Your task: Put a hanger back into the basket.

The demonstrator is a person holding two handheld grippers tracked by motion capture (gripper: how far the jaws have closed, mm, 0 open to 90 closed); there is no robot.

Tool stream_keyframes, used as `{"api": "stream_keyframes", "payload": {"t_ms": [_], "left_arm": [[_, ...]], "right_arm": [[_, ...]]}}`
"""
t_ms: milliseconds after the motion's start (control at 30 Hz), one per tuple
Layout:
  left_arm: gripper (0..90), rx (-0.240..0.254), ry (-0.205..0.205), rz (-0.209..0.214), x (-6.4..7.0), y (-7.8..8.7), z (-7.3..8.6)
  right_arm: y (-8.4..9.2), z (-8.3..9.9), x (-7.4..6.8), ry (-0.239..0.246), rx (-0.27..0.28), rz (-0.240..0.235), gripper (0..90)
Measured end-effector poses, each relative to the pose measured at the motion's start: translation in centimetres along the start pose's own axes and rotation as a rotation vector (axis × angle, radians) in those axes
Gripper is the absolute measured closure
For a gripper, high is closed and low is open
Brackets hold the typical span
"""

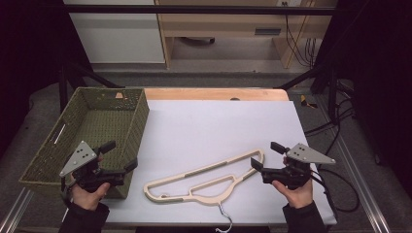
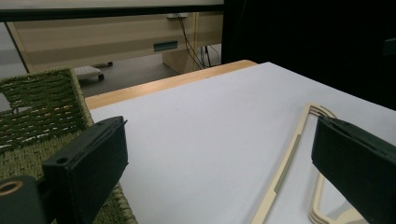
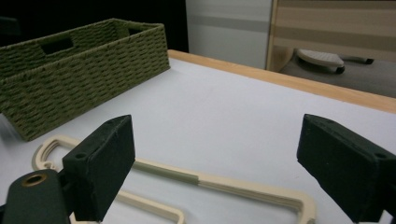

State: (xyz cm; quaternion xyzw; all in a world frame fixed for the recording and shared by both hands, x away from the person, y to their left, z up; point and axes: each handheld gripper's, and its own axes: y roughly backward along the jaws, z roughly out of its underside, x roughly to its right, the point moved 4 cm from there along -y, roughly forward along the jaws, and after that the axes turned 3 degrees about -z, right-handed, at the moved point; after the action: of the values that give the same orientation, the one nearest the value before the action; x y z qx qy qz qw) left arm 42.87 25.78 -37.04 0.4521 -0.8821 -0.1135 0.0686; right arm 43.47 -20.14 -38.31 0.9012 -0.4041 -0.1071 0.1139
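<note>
High view puts both hands at the near table edge. The left gripper (image 1: pixel 119 156) hovers over the near right corner of the green woven basket (image 1: pixel 46 158), jaws spread wide with nothing between them. The right gripper (image 1: pixel 266 154) hovers with its jaws wide and empty just beside the far end of the cream hanger (image 1: pixel 204 170). That hanger lies flat on the white sheet (image 1: pixel 214 126) between the grippers, its metal hook (image 1: pixel 225 213) toward the near edge. Beyond runs the wooden table edge (image 1: pixel 214 93).
</note>
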Motion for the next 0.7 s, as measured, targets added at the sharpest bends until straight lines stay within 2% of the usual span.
{"api": "stream_keyframes", "payload": {"t_ms": [67, 233, 400, 600, 700], "left_arm": [[3.7, -0.004, 0.001, 0.005, 0.1, -0.1, 0.0], [4.0, -0.016, -0.008, 0.02, 0.5, -0.3, 0.1], [5.2, -0.052, -0.052, 0.063, 1.6, -0.8, 0.3], [7.0, -0.122, -0.104, 0.131, 3.6, -1.9, 0.9], [9.2, -0.169, -0.136, 0.186, 4.7, -2.6, 1.4]], "right_arm": [[-0.2, 0.1, -0.2, 0.003, -0.006, -0.009, 12.2], [-1.5, 0.9, -1.5, 0.031, -0.068, -0.067, 14.6], [-2.1, 1.2, -2.2, 0.033, -0.085, -0.104, 15.8], [-2.1, 1.5, -2.5, 0.035, -0.095, -0.12, 16.1], [-2.0, 1.5, -2.6, 0.033, -0.089, -0.123, 16.0]]}}
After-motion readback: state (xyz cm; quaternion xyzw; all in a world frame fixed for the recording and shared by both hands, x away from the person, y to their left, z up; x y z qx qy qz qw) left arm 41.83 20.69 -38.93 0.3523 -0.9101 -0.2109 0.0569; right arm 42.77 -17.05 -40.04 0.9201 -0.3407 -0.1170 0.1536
